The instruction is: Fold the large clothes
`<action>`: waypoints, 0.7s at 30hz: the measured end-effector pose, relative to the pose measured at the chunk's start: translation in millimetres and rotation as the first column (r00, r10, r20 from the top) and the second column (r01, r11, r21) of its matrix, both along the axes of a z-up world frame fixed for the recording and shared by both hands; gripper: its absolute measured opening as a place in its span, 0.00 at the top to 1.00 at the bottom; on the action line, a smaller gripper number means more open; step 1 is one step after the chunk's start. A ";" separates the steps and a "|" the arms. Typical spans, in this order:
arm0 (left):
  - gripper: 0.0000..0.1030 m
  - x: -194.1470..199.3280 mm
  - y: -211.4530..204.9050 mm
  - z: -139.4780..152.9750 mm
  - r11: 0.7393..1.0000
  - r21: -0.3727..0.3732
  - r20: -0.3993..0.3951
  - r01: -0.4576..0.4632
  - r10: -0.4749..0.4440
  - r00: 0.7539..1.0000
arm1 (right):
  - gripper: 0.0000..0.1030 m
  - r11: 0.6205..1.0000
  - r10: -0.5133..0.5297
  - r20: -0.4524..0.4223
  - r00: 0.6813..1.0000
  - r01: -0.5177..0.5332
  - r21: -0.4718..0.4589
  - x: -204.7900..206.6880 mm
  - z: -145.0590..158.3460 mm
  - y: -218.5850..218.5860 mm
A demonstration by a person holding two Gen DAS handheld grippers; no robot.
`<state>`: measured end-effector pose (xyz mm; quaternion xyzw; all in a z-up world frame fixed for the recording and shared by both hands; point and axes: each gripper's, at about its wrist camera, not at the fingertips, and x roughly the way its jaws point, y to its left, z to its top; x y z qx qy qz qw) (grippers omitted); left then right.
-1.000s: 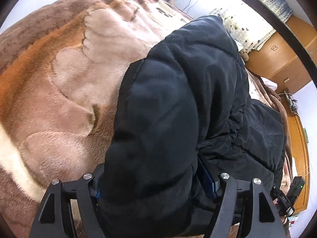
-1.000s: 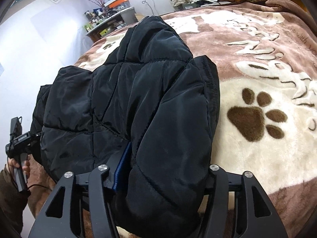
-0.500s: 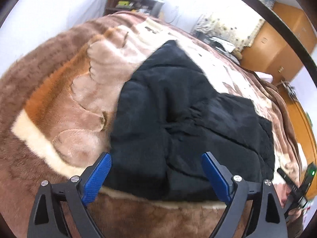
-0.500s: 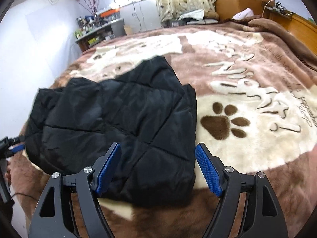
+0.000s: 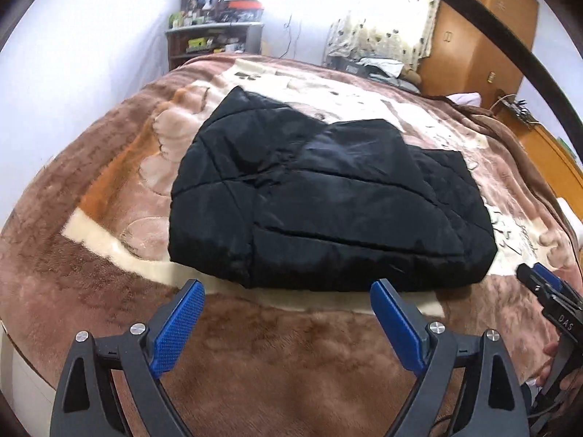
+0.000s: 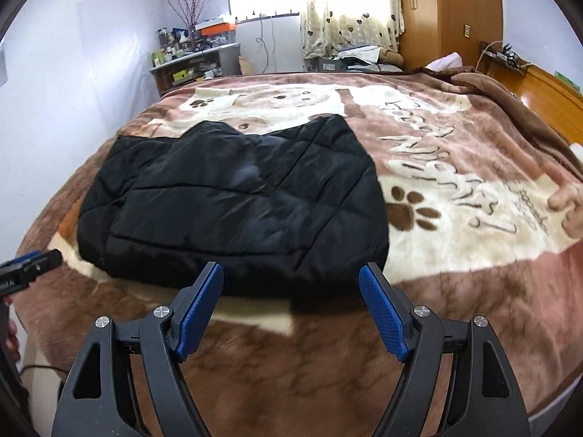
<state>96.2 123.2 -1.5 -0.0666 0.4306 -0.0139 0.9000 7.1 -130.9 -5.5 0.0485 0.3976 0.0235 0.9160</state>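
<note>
A black quilted padded jacket (image 5: pixel 320 204) lies folded into a flat block on the brown bed blanket (image 5: pixel 109 167); it also shows in the right wrist view (image 6: pixel 237 204). My left gripper (image 5: pixel 288 287) is open and empty, held back just short of the jacket's near edge. My right gripper (image 6: pixel 291 273) is open and empty, also just short of the near edge. The right gripper's tip shows at the right in the left wrist view (image 5: pixel 546 287); the left gripper's tip shows at the left in the right wrist view (image 6: pixel 32 264).
The blanket (image 6: pixel 455 167) has paw prints and lettering and covers the whole bed. A cluttered shelf (image 6: pixel 196 62), a curtained window (image 6: pixel 349 3) and a wooden wardrobe (image 6: pixel 433 11) stand behind the bed. A wooden headboard (image 6: pixel 546 94) runs along the right side.
A second ago both grippers were shut on the jacket's edge. They have let go, opened and pulled back and up; the jacket now lies flat on the blanket.
</note>
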 end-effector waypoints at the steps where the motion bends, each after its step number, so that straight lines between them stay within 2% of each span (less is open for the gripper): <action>1: 0.10 -3.8 -2.5 1.8 1.000 0.009 0.009 -0.005 0.004 1.000 | 0.25 1.000 0.004 -0.002 1.000 -0.004 -0.004 -4.7 1.0 3.6; 6: 0.10 -31.3 -15.6 11.8 0.994 0.100 0.056 -0.035 0.030 0.998 | 0.25 0.999 0.014 0.000 1.000 -0.014 -0.045 -25.7 4.5 21.4; 10: 0.10 -49.2 -21.1 14.6 0.992 0.111 0.078 -0.055 0.046 0.996 | 0.25 0.998 0.028 0.012 1.000 -0.027 -0.050 -42.3 7.2 30.9; 14: 0.10 -61.0 -32.1 16.0 0.987 0.154 0.092 -0.044 0.030 0.995 | 0.25 0.998 0.021 0.021 1.000 -0.020 -0.055 -55.0 9.0 34.8; 21: 0.10 -72.5 -44.8 13.5 0.987 0.158 0.090 -0.017 0.003 0.996 | 0.25 0.999 -0.007 0.018 1.000 0.008 -0.043 -66.2 8.0 31.7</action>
